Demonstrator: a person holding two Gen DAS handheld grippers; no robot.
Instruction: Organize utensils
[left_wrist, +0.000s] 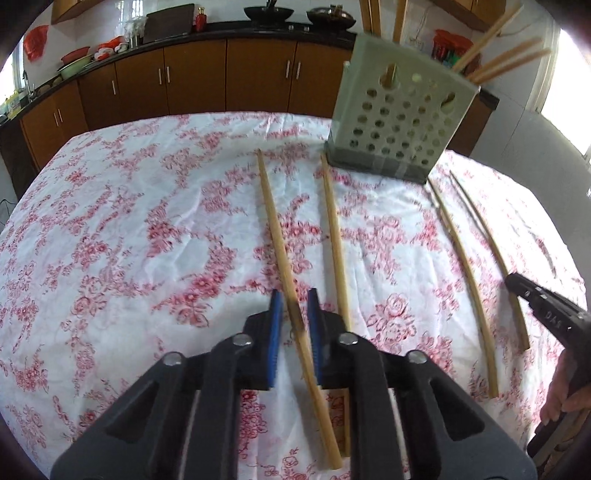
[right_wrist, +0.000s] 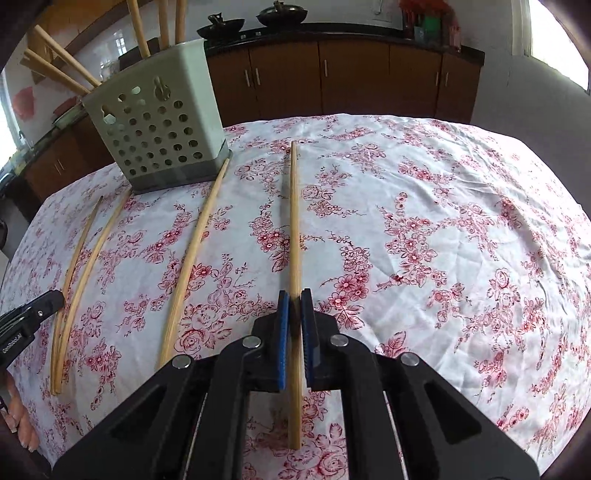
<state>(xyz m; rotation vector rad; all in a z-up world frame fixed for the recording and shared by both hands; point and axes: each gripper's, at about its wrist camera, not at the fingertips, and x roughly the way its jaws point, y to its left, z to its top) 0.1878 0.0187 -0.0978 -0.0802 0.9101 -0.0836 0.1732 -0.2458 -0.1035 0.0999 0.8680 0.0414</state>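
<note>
Four chopsticks are seen lying on the table (left_wrist: 110, 221), which is covered with a white cloth printed with red flowers. In the left wrist view they are spread in a row: a first chopstick (left_wrist: 275, 229) running between the blue pads of the left gripper (left_wrist: 295, 321), a second chopstick (left_wrist: 334, 236) just beside it, and two more, a third chopstick (left_wrist: 461, 258) and a fourth chopstick (left_wrist: 491, 243), further right. The left gripper is spread, its pads standing either side of the first chopstick without clearly touching it.

The right gripper (right_wrist: 294, 317) is pressed onto one chopstick (right_wrist: 294, 229), pinched between its pads; the other three lie apart to its left.

One perforated pale-green utensil holder (left_wrist: 399, 122) stands at the far side of the table, with the far tip of the second chopstick near its dark base. At least five more chopsticks (left_wrist: 506, 59) are seen standing in it.

Brown cabinets (left_wrist: 192, 77) run behind the table, with two dark woks (right_wrist: 251, 20) on the counter above.
</note>
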